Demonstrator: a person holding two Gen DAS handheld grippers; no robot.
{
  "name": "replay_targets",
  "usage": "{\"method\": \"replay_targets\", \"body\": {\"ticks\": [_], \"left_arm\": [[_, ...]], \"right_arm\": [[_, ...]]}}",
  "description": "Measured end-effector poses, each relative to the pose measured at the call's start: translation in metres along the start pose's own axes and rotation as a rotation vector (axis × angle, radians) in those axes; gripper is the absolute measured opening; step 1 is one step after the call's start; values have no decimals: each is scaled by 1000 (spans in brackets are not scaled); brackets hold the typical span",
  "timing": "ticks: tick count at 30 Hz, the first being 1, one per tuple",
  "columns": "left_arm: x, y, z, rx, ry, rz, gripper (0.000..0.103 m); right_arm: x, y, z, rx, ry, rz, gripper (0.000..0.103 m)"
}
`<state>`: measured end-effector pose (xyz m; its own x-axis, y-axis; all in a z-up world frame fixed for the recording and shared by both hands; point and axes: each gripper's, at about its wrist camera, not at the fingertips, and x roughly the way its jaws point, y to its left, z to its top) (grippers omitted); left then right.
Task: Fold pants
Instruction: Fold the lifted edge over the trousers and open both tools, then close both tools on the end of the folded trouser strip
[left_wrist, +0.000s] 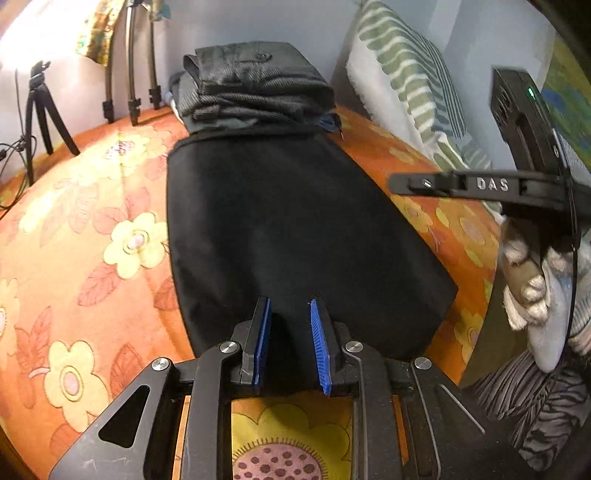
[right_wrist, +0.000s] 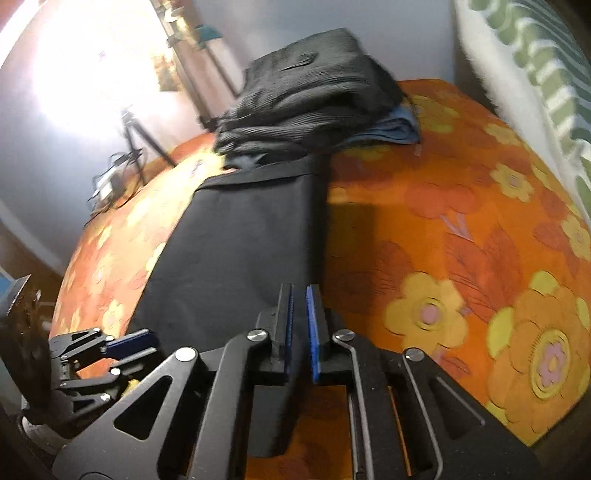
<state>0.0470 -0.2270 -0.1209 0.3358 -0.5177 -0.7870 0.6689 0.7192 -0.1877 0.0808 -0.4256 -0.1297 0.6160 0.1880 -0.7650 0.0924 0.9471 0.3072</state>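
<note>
with my left gripper (left_wrist: 290, 314) standing narrowly apart over the near edge of the black pants (left_wrist: 280, 229), nothing is pinched; my right gripper (right_wrist: 298, 295) shows a slim gap too, seemingly empty though blurred. the pants lie flat on the orange floral bedspread (left_wrist: 92, 240), their far end touching a stack of folded clothes (left_wrist: 255, 88).

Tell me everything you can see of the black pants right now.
The black pants lie flat on the flowered bedspread, folded into a smooth, matte, roughly rectangular panel with few wrinkles. The far end reaches the stack of folded clothes; whether it tucks under cannot be told. The left gripper and right gripper sit at the near edge, jaws slightly apart; no grip shows.
</note>
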Motion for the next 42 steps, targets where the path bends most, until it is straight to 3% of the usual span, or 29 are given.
{"method": "replay_targets", "body": {"ticks": [1,3,6,8,10,11,13,15,19,32,35,38,39,42], "left_arm": [[3,0,0,3,14,-3,20],[3,1,-4,1,25,-5,20],[-7,7,-3,-32,19,-16,24],[-17,14,3,-59,-10,-13,33],[-25,23,12,-86,-43,0,46],[-28,30,18,-109,-63,10,53],[-30,46,30,-171,-90,18,53],[-23,62,41,-229,-85,1,54],[1,83,50,-322,-55,-1,57],[35,113,54,-414,-4,-24,60],[39,110,58,-404,-12,-27,60],[42,103,59,-368,-28,-14,60],[44,100,60,-353,-24,-20,60],[47,92,61,-322,-32,-22,60]], "right_arm": [[6,4,1,-25,14,-9,29],[15,7,1,-47,47,-28,37],[28,0,2,-29,109,-58,37],[29,-9,5,11,114,-57,39],[25,-19,8,53,101,-38,57],[23,-24,11,76,84,-22,61],[24,-30,14,100,76,4,73],[29,-32,16,109,92,35,75],[43,-34,16,140,127,65,76],[54,-29,18,85,96,41,75],[55,-28,17,85,107,84,58],[57,-20,14,66,109,106,49],[59,-18,13,63,118,125,40],[61,-12,12,58,115,109,39]]}}
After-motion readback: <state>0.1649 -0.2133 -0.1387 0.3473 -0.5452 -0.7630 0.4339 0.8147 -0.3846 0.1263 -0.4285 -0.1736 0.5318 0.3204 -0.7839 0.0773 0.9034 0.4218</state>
